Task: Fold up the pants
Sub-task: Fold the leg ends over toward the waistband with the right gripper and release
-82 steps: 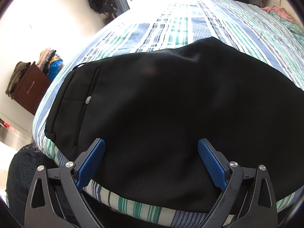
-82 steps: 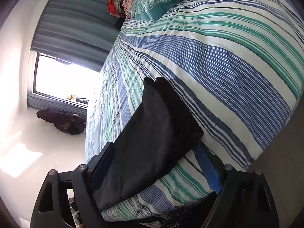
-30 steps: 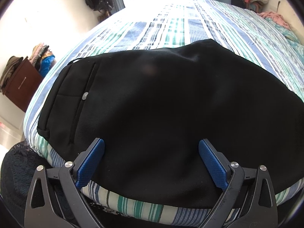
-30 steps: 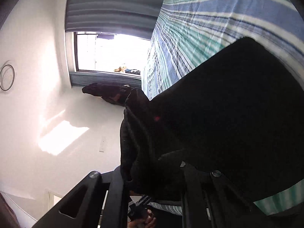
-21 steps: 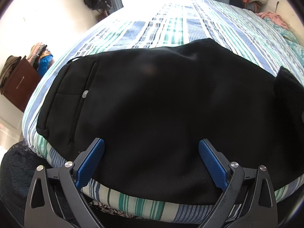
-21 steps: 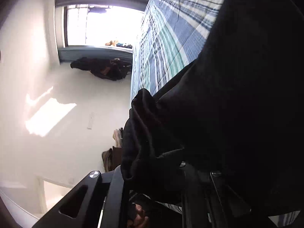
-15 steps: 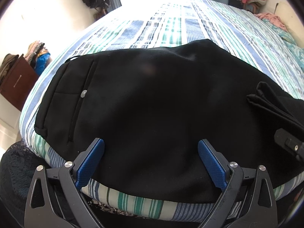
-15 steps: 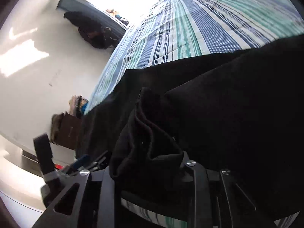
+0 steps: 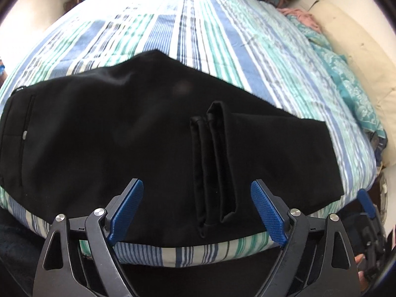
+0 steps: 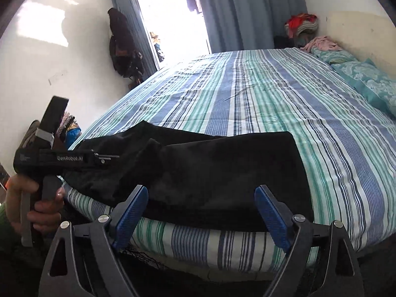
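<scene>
Black pants (image 9: 99,133) lie flat along the near edge of a striped bed (image 9: 222,44), waistband and pocket at the left. The leg ends (image 9: 212,163) are folded back over the middle, hems lying in a doubled strip. My left gripper (image 9: 196,210) is open and empty, hovering over the near edge just in front of the hems. My right gripper (image 10: 201,212) is open and empty, above the bed edge at the folded right end of the pants (image 10: 222,168). The left gripper's body (image 10: 54,158) shows in the right wrist view.
The bed's near edge (image 10: 210,240) drops off below both grippers. Teal pillows (image 10: 366,79) lie at the far right by the wall. A clothes pile (image 10: 302,27) sits in the far corner. Dark bags (image 10: 121,47) hang by the window at the left.
My right gripper carried the leg ends leftward over the pants, let them go and drew back to the bed edge. My left gripper shifted right along the near edge.
</scene>
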